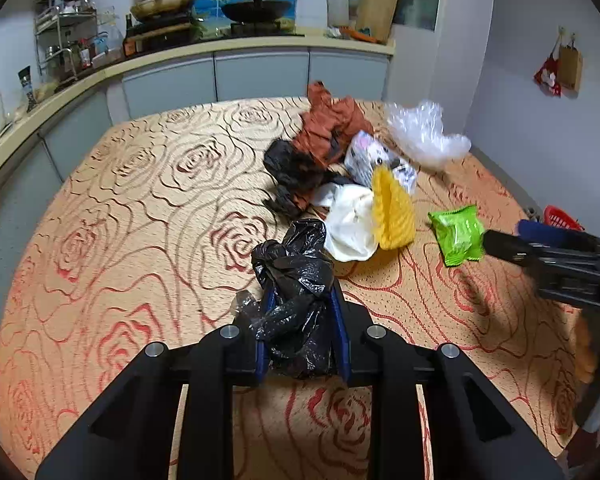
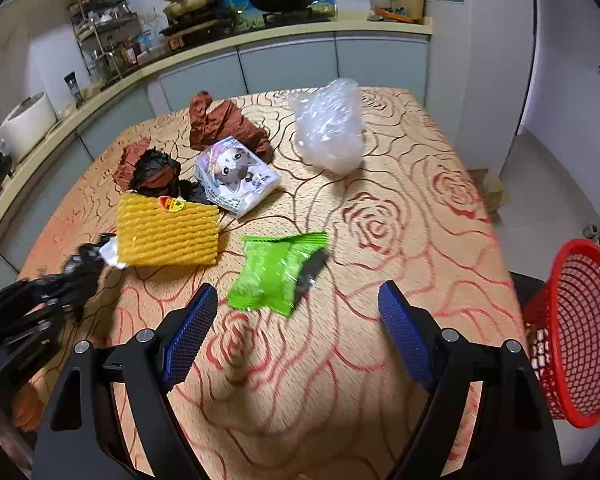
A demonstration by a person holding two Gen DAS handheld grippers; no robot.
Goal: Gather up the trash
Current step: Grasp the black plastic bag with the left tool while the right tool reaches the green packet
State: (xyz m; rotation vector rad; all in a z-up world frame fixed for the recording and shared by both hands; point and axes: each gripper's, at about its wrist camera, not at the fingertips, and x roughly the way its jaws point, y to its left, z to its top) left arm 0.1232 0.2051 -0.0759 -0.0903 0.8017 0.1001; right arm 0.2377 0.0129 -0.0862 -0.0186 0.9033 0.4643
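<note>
We have the crumpled black plastic bag (image 1: 296, 300) pinched between the blue pads of our left gripper (image 1: 302, 312), its jaws drawn narrow around the wad, held just above the rose-patterned orange tablecloth (image 1: 140, 240). Our right gripper (image 2: 296, 320) has its jaws spread wide and empty, with the bright green foil snack wrapper (image 2: 278, 270) lying flat on the cloth just ahead of its fingertips.

Beyond the wrapper sit the yellow foam fruit net (image 2: 168, 234), a white packet printed with a cartoon cat (image 2: 236, 174), crumpled rust-brown paper (image 2: 224, 124), a clear plastic bag (image 2: 328, 128) and, seen from the left wrist view, a white crumpled sheet (image 1: 350, 224). The red mesh plastic basket (image 2: 576, 336) stands off the table's right edge, near our right gripper.

As we judge it, the step in hand is picking up the green wrapper. Since it lies thin and flat, we should come down with one pad on either side of its puffed middle, press lightly into the cloth, and close slowly so it bunches up rather than slides away. We should keep the left grip firm, since the black bag is slippery and loosely gathered.
</note>
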